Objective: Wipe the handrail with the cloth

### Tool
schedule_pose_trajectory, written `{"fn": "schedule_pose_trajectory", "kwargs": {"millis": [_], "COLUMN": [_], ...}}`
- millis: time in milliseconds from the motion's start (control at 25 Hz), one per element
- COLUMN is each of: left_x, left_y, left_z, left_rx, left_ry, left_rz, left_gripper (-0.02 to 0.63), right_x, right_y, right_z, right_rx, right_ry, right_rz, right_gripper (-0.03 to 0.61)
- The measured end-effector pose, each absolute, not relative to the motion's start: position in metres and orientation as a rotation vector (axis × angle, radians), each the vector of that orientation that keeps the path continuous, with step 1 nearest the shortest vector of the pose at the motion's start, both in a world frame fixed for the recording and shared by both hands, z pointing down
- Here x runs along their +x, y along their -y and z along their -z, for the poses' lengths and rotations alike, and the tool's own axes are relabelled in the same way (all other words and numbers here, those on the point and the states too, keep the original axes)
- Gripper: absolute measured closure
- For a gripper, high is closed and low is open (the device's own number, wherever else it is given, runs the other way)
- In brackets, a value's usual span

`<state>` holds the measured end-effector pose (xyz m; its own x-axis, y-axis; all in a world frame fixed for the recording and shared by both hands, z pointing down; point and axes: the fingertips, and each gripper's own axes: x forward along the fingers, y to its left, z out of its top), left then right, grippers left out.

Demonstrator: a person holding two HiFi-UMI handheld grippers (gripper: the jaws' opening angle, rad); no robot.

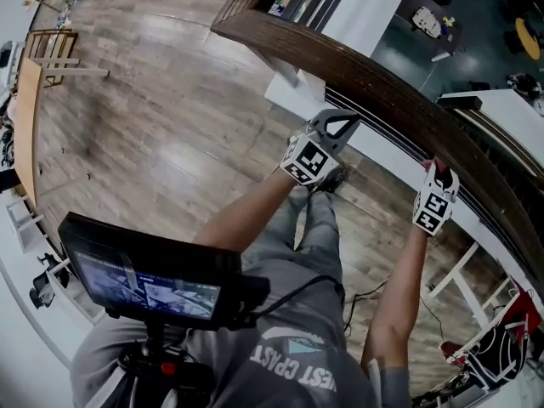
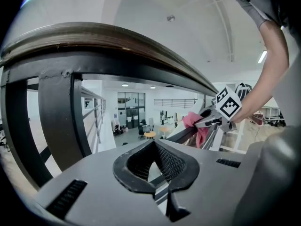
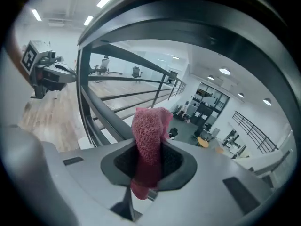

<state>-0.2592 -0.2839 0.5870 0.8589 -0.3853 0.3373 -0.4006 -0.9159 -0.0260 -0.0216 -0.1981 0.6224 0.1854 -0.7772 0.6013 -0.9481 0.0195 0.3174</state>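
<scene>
The person is stretching both bare forearms forward. The left forearm is carrying the left gripper, whose jaws are sitting together with nothing between them. The right forearm is holding out the right gripper, whose jaws are clamping a pink cloth. The two grippers are sitting side by side, apart.

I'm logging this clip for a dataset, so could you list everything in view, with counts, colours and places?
handrail: one, dark brown, curving across the upper right.
cloth: one, pink, clamped in the right gripper.
railing bars: several, dark, under the handrail.
floor: one, brown wood, below.
screen: one, black, at the person's chest.
left gripper: one, grey, shut, empty, near the handrail.
right gripper: one, grey, shut on the cloth.
forearms: two, bare, stretched towards the handrail.
</scene>
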Motion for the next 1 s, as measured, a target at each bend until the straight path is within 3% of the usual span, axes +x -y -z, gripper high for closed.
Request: {"fn": "schedule_pose_trajectory", "kwargs": {"millis": [120,360,480,840,1000], "left_x": [-0.262,-0.271,-0.272,-0.283,-0.277], "left_y": [0.281,0.283,0.289,0.302,0.301], "left_z": [-0.587,-0.594,-0.592,-0.584,-0.589], "left_rx": [2.993,3.001,3.002,2.992,2.977], "left_ry": [0.621,0.624,0.638,0.667,0.662], "left_rz": [-0.517,-0.54,-0.535,-0.469,-0.463], "left_gripper": [0.611,0.611,0.611,0.611,0.611], "right_x": [-0.023,-0.154,-0.177,-0.036,-0.05], "right_y": [0.196,0.263,0.281,0.202,0.213], "right_z": [-0.624,-0.628,-0.625,-0.628,-0.63], "right_rx": [1.824,1.648,1.599,1.829,1.855], "right_ry": [1.599,1.864,1.914,1.62,1.604], "right_rz": [-0.327,-0.28,-0.274,-0.39,-0.427], "right_gripper": [0.506,0.506,0.506,0.506,0.506]}}
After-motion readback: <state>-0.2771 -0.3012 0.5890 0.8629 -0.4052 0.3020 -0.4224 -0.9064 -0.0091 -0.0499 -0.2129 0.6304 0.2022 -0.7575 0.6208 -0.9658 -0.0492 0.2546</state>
